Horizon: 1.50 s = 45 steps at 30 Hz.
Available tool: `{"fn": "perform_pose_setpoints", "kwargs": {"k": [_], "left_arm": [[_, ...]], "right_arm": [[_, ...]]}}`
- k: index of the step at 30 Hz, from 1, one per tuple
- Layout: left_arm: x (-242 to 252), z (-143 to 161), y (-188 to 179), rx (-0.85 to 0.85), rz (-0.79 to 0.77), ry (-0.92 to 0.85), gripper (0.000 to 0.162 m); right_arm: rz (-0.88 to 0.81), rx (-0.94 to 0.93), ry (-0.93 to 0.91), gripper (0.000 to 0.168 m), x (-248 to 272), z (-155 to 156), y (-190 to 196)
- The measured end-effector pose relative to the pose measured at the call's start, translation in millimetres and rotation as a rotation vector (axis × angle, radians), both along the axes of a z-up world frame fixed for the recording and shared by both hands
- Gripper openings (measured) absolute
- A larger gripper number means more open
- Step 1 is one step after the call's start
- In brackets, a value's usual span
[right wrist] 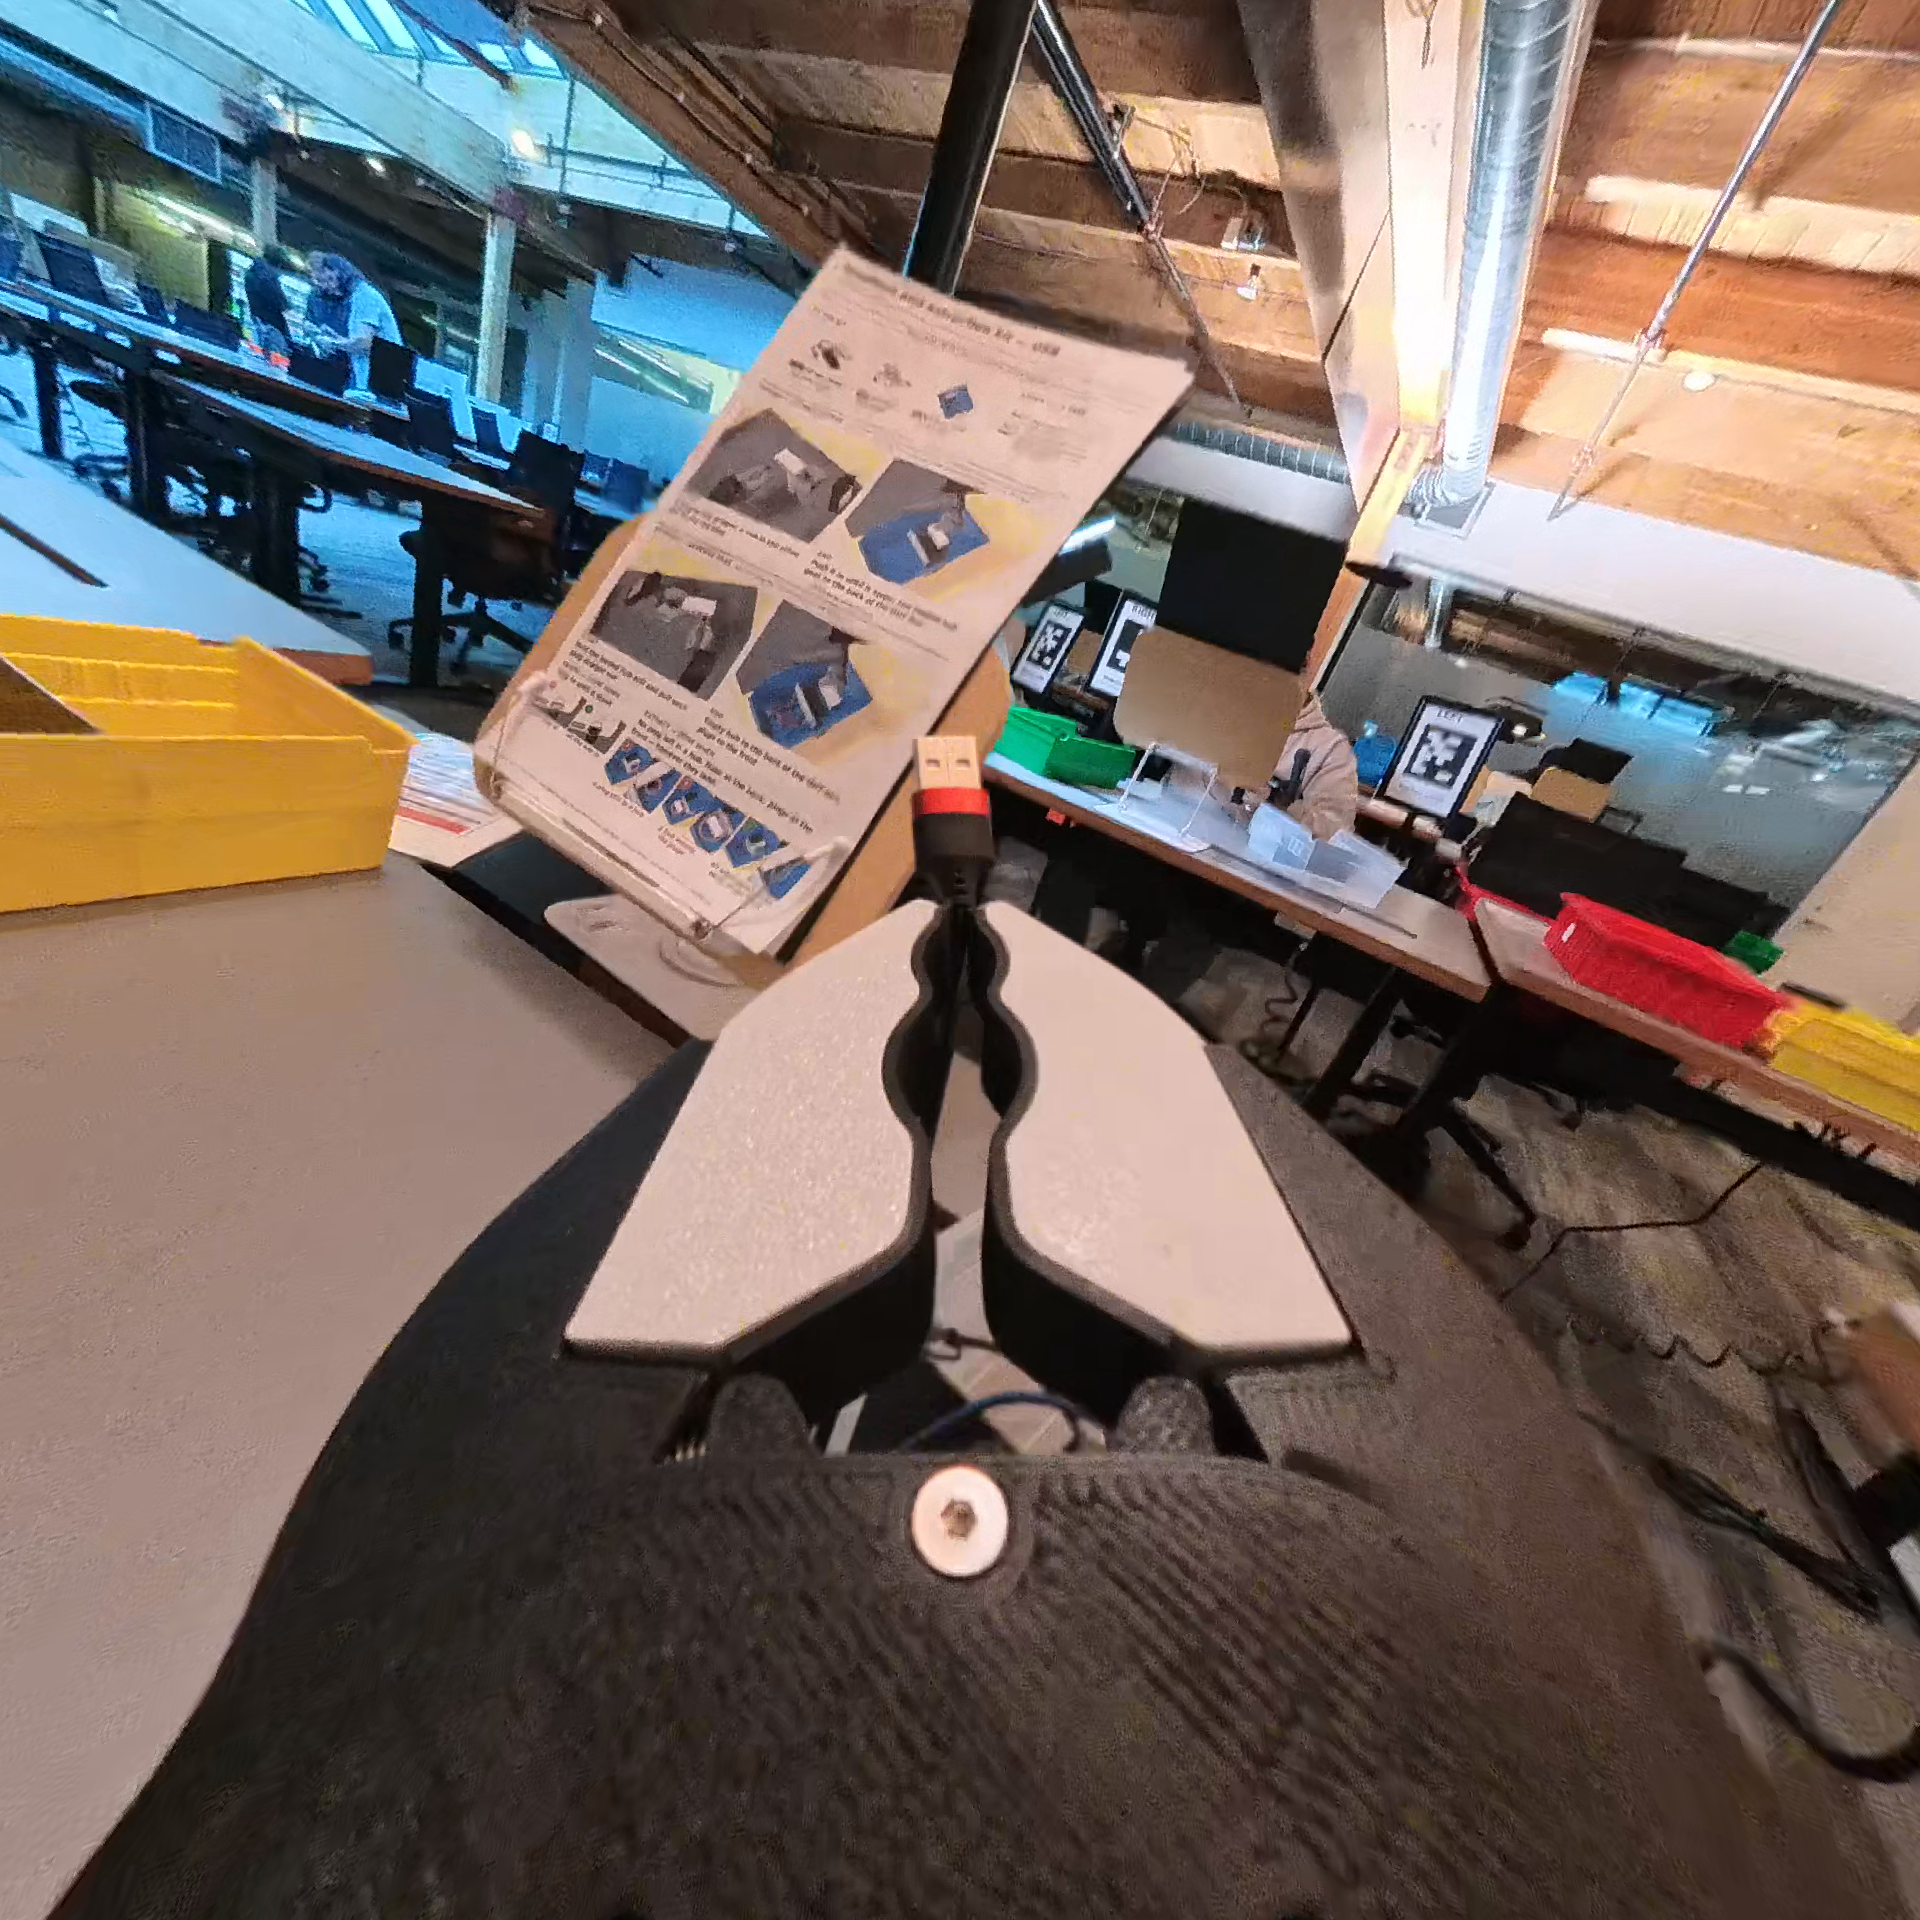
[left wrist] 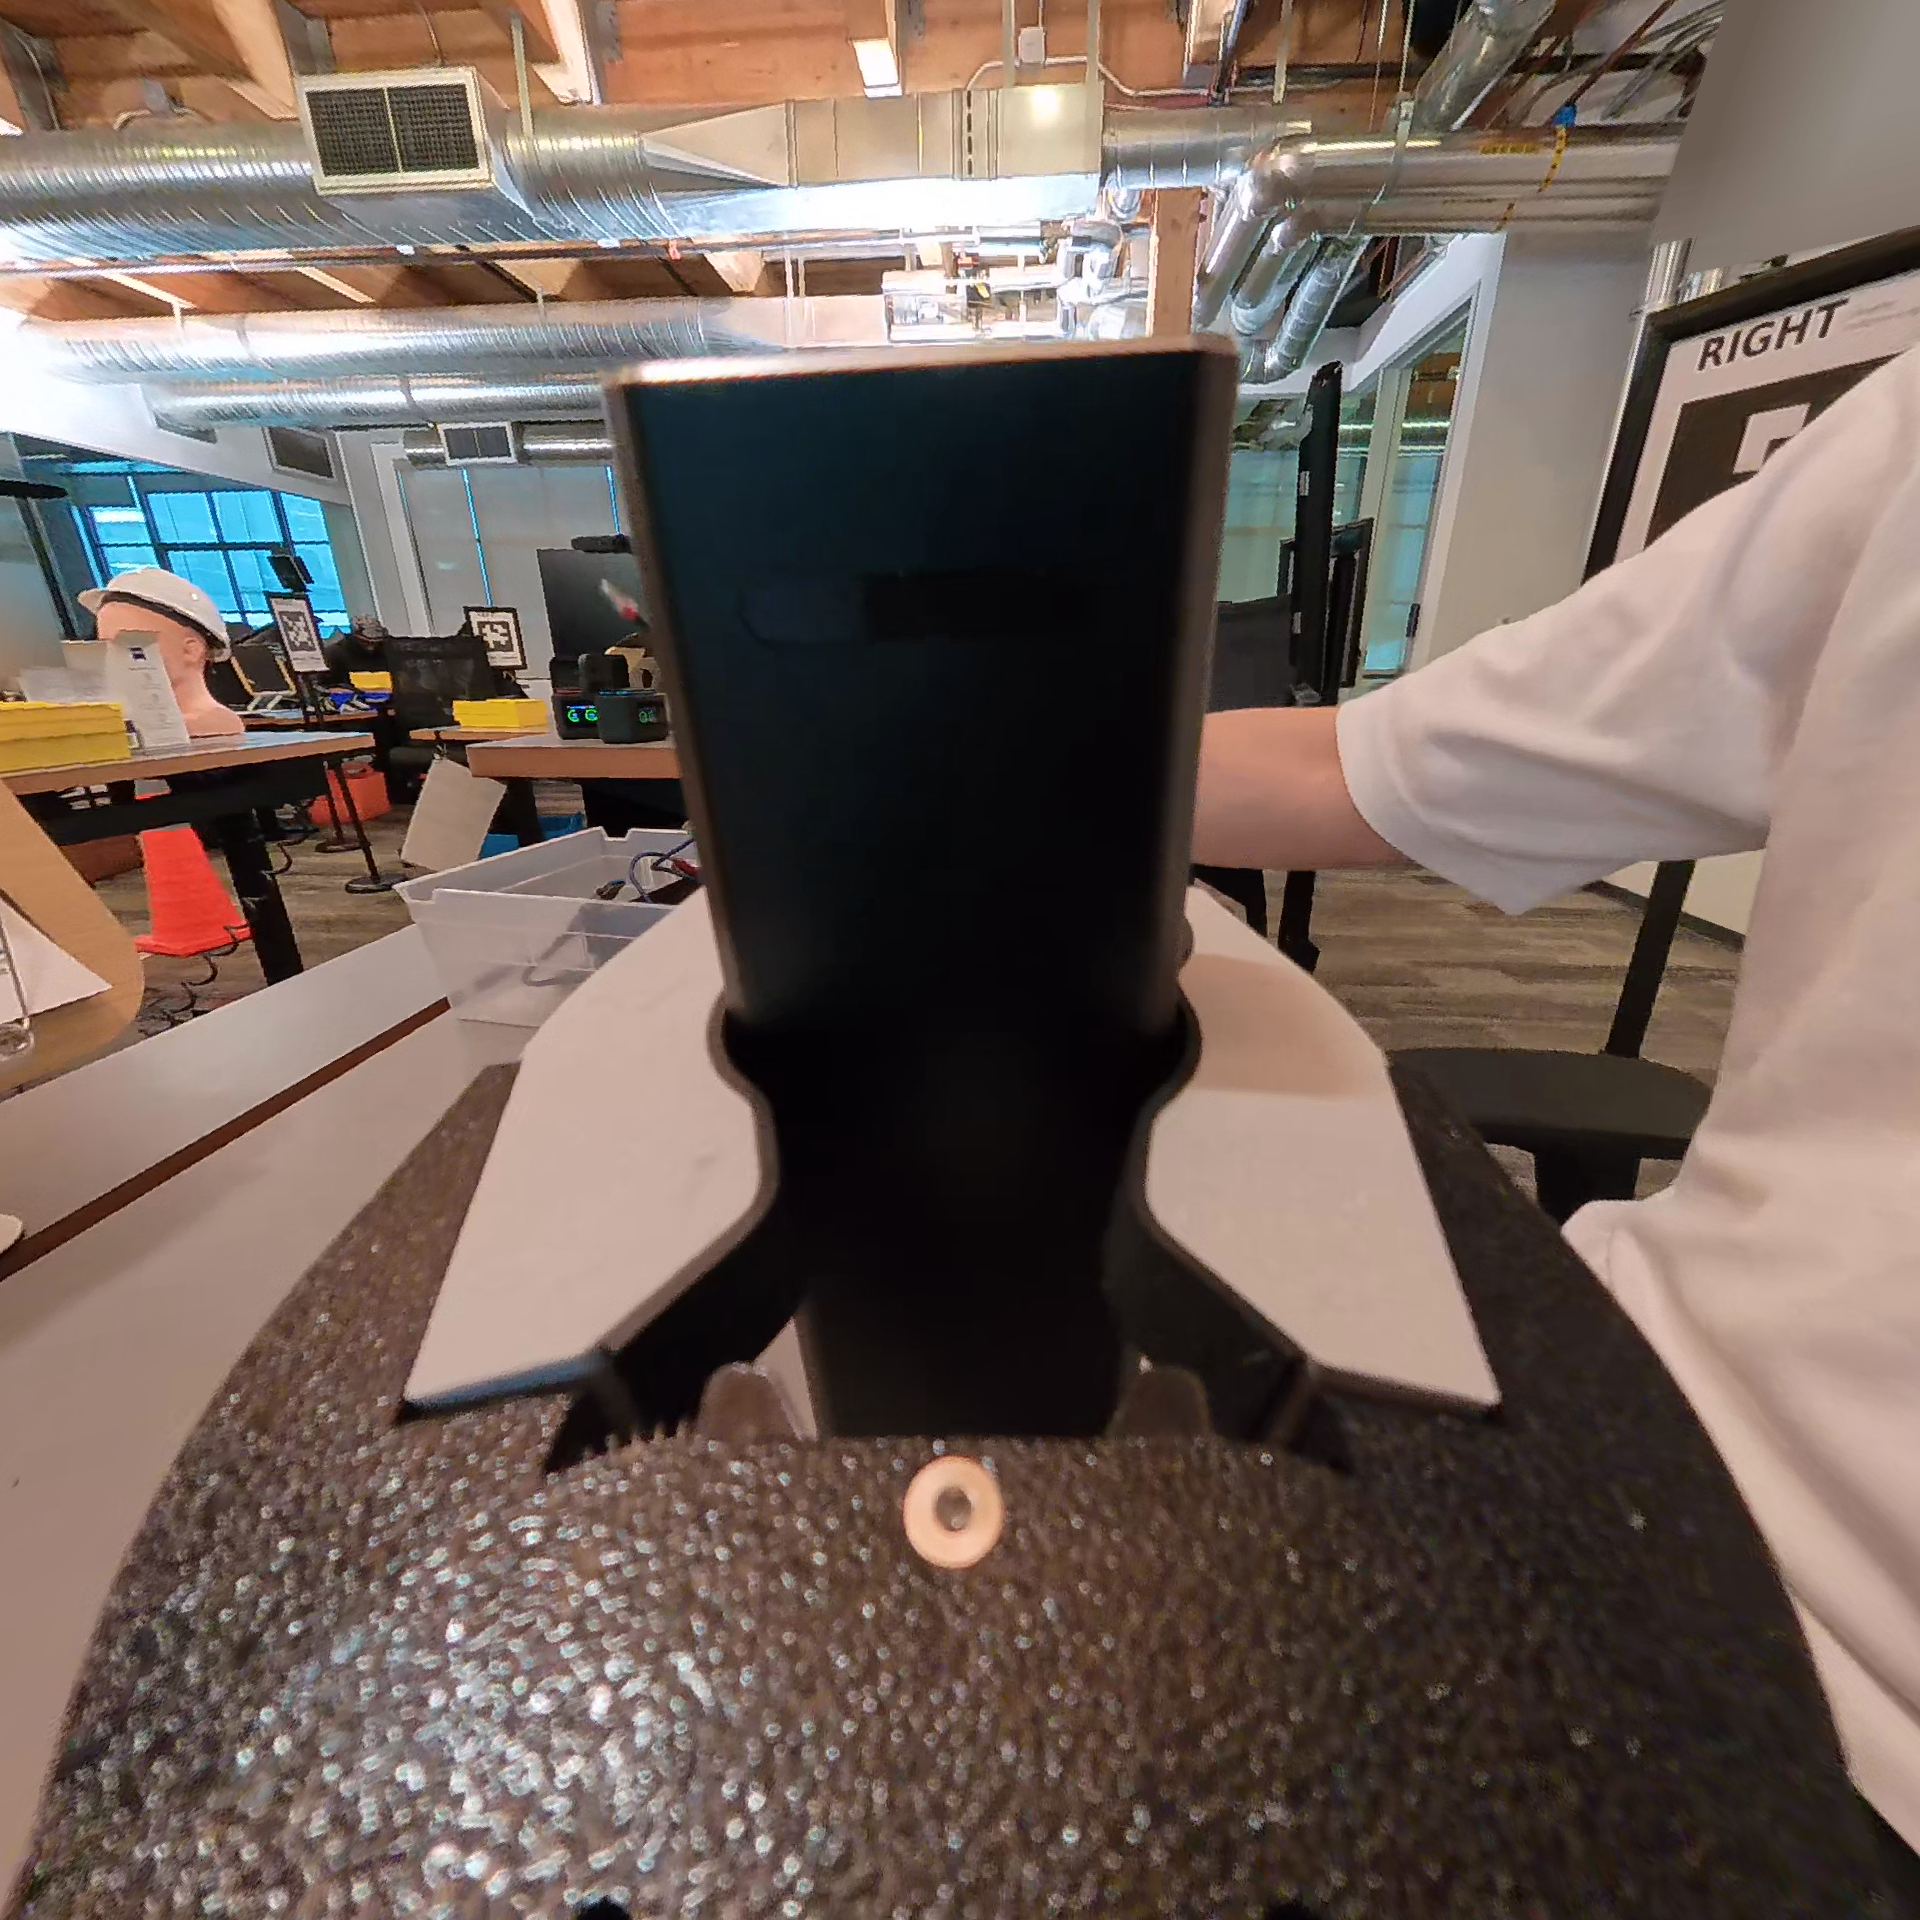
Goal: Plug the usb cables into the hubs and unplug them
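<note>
In the middle of the left wrist view, the left gripper is clenched around the lower end of a dark slab-shaped hub, holding it upright above the worktop, likely so a port can be reached. In the right wrist view, the right gripper pinches the usb cable just behind its red-collared plug. The metal tip juts free at frame centre, ready for insertion.
</note>
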State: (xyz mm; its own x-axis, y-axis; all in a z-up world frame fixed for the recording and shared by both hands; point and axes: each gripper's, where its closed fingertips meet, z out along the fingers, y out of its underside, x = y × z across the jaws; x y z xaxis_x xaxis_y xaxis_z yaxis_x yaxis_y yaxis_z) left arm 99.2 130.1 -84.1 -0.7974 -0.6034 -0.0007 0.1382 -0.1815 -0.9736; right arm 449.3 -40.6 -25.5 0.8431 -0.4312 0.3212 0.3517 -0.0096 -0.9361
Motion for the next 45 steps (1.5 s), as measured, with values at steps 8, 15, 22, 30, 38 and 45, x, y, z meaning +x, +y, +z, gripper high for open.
{"fn": "perform_pose_setpoints", "kwargs": {"k": [8,15,22,30,38,45], "left_arm": [[-2.6,2.2,-0.9,-0.007,-0.008,-0.007,0.071],[-1.9,1.4,-3.1,-0.020,-0.023,-0.003,0.071],[-0.2,-2.5,-10.3,-0.006,-0.040,0.003,0.071],[-0.2,-4.5,-14.1,-0.021,-0.065,0.003,0.071],[-0.3,-7.2,-14.7,-0.014,-0.072,0.011,0.071],[0.8,-8.6,-15.8,-0.039,-0.090,0.019,0.071]], "right_arm": [[-0.037,-0.157,0.110,0.003,3.3,-92.6,-6.7],[0.163,-0.002,0.047,0.002,-8.3,-8.3,-3.0],[0.212,0.012,-0.024,0.002,-6.0,22.4,-0.3],[0.100,-0.033,-0.061,0.003,15.7,-1.9,-1.8],[-0.040,-0.183,0.003,0.002,11.3,-67.9,-12.3],[-0.269,-0.792,0.224,0.000,17.4,-163.5,-68.3]]}}
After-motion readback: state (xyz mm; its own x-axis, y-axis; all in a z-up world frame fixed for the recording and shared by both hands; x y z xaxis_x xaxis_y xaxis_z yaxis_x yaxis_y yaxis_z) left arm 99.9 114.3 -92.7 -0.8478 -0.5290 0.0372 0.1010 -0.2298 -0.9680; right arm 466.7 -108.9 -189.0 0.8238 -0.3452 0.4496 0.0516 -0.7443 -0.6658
